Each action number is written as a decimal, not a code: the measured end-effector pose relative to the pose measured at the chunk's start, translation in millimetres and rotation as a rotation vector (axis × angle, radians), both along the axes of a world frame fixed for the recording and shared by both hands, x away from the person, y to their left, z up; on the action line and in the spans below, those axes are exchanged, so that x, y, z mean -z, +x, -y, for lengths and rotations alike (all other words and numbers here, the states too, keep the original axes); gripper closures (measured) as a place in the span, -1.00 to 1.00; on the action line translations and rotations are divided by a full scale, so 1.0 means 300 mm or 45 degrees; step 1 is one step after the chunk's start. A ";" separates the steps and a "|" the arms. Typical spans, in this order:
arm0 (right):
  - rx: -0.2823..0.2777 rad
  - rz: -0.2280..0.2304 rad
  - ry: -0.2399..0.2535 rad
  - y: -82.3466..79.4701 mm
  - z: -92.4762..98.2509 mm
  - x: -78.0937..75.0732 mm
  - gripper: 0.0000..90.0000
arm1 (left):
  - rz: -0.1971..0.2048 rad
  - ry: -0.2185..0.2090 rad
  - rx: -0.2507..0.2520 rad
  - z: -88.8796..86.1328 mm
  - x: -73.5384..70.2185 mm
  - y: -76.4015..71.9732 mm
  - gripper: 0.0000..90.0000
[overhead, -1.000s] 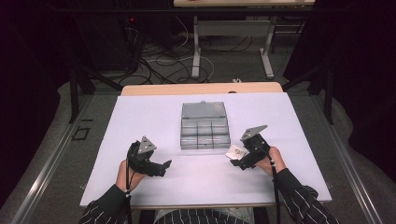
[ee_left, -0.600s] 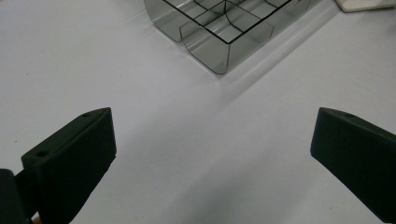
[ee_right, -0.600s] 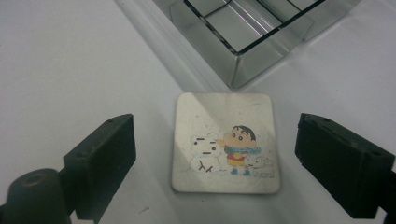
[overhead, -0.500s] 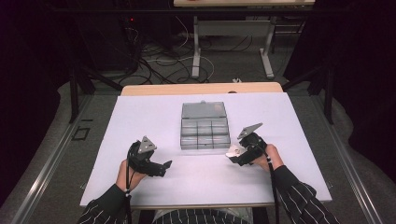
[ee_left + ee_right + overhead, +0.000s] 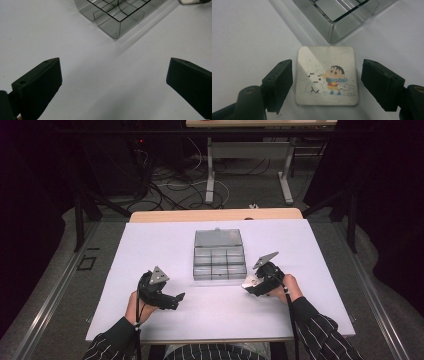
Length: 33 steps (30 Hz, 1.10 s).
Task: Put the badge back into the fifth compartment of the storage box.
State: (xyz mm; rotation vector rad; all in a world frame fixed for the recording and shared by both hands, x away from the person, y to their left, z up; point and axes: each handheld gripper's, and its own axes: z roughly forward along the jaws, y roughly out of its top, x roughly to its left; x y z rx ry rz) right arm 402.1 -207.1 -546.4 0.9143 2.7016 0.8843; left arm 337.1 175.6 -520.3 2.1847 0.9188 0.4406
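A white table (image 5: 150, 250) is set on a grey floor, with cables and desk legs seen beyond its far edge. A clear compartment box (image 5: 219, 256), lid open, stands at the middle. Just beside its right near corner a square picture tile (image 5: 326, 75) lies flat between the jaws of the right gripper (image 5: 248, 286); these have just been closing, and gaps remain on both sides. The left gripper (image 5: 181, 296) is held spread wide over bare surface, well apart from the box.

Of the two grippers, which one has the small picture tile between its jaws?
The right gripper: the cartoon tile lies flat on the table between its jaws, which have just been closing but stand apart from it. The left gripper spans bare table.
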 end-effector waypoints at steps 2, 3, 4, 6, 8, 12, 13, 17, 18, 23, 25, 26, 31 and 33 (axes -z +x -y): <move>0.000 0.004 0.008 0.000 -0.003 0.004 -0.44 | 0.002 0.018 0.014 0.001 -0.002 0.001 -0.99; 0.012 -0.002 -0.004 -0.003 -0.003 0.002 -0.44 | 0.002 0.020 0.016 0.002 -0.003 0.001 -0.99; 0.005 -0.010 -0.002 -0.003 -0.002 0.001 -0.43 | 0.004 0.012 0.012 0.005 -0.001 0.000 -0.99; 0.009 -0.007 -0.007 -0.003 -0.002 0.003 -0.42 | 0.002 0.014 0.011 0.006 -0.001 -0.001 -0.99; 0.004 -0.004 0.003 -0.001 -0.002 0.006 -0.41 | 0.002 0.010 0.007 0.007 -0.001 -0.001 -0.99; -0.004 0.008 -0.014 -0.001 -0.008 0.008 -0.38 | 0.009 0.016 0.004 0.005 0.001 0.001 -0.99; 0.006 -0.005 -0.016 -0.004 -0.010 0.006 -0.37 | 0.005 0.019 0.006 0.004 -0.001 0.001 -0.99; 0.018 0.007 -0.020 -0.004 -0.009 0.007 -0.31 | 0.001 0.015 0.004 0.006 -0.001 -0.001 -0.99; 0.015 0.020 -0.022 -0.002 -0.008 0.007 -0.30 | 0.002 0.014 0.005 0.007 -0.001 -0.001 -0.99; 0.028 0.029 -0.018 -0.005 -0.011 0.009 -0.26 | 0.001 0.016 0.004 0.007 0.000 -0.001 -0.99; 0.020 0.013 -0.028 -0.004 -0.011 0.006 -0.26 | 0.004 0.017 0.006 0.008 0.000 0.000 -0.99; 0.015 0.015 -0.029 -0.004 -0.011 0.006 -0.26 | 0.001 0.019 0.007 0.009 -0.001 0.000 -0.99; 0.030 0.006 -0.033 -0.005 -0.014 0.004 -0.26 | 0.002 0.012 0.004 0.006 -0.001 -0.001 -0.99; 0.024 0.024 -0.034 -0.002 -0.014 0.005 -0.26 | 0.008 0.020 0.007 0.005 -0.002 -0.001 -0.99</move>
